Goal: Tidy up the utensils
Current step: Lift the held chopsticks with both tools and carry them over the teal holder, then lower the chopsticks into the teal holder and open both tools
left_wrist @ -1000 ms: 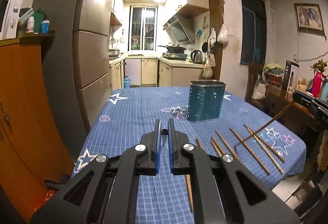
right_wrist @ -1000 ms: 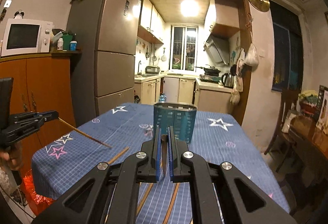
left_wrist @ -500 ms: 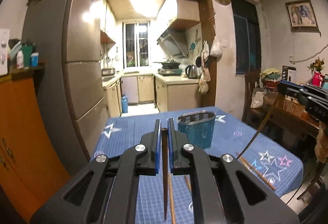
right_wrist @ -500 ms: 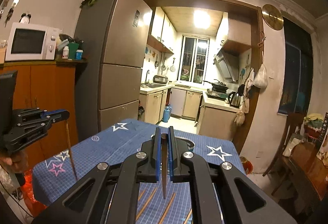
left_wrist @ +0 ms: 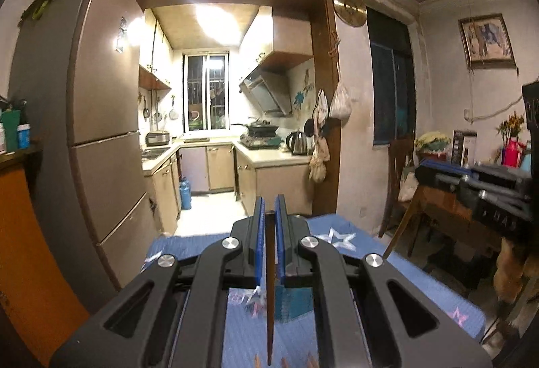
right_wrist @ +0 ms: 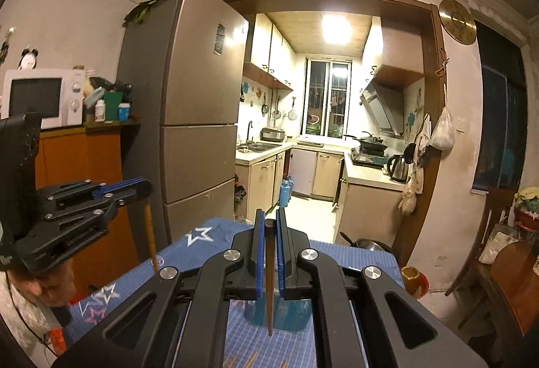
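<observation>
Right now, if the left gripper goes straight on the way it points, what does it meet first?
Probably nothing close. The left gripper, shut on a hanging chopstick, points over the teal holder and table's far edge toward the kitchen cabinets. Depth is unclear.

Both views are dim and warm-toned. The main light source is a ceiling lamp (right_wrist: 335, 28) in the kitchen, which is overexposed and throws glare onto the refrigerator door (left_wrist: 129, 28). The near room stays underlit. Fisheye distortion bends walls and door frame toward the edges, and the corners vignette to black. The tablecloth (left_wrist: 340, 238) and the right edge of the left view show motion blur.
</observation>
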Motion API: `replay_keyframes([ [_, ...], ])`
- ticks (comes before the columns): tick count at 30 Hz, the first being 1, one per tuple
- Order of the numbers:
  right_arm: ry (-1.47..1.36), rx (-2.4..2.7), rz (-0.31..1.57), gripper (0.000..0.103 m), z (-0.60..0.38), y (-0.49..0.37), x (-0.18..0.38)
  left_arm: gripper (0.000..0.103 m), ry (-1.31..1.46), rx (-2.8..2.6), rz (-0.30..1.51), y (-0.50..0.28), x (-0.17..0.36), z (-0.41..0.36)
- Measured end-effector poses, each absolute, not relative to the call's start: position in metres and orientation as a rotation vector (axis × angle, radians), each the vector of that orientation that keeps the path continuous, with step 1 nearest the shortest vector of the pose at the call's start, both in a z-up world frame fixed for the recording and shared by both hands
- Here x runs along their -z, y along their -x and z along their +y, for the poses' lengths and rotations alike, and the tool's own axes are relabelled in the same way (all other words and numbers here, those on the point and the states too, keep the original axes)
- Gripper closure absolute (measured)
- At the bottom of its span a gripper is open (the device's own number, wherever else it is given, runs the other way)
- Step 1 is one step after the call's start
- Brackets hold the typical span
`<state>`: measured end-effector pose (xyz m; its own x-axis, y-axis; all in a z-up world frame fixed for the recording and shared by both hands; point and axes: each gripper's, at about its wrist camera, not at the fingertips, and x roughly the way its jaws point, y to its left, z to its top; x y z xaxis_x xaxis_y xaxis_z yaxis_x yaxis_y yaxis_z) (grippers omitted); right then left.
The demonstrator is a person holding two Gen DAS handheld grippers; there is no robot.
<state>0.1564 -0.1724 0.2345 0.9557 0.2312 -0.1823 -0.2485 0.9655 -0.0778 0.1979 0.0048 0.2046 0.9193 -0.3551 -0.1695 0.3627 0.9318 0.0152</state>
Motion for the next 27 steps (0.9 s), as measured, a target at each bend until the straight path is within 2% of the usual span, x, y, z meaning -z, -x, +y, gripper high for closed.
replay_keyframes([
  [6, 0.087, -0.203, 0.189, 0.096, -0.181, -0.217, -0.257, 0.098, 0.007, 0.381, 0.092, -0.245, -0.236, -0.023],
  [11, 0.026, -0.192, 0.206, 0.096, -0.195, -0.264, -0.25, 0.098, 0.026, 0.378, 0.081, -0.285, -0.235, -0.051],
  [18, -0.005, -0.167, 0.223, 0.096, -0.2, -0.313, -0.213, 0.098, 0.02, 0.368, 0.144, -0.334, -0.186, -0.079],
  [27, -0.025, -0.162, 0.34, 0.095, -0.196, -0.343, -0.153, 0.098, 0.013, 0.321, 0.286, -0.361, -0.118, -0.069],
])
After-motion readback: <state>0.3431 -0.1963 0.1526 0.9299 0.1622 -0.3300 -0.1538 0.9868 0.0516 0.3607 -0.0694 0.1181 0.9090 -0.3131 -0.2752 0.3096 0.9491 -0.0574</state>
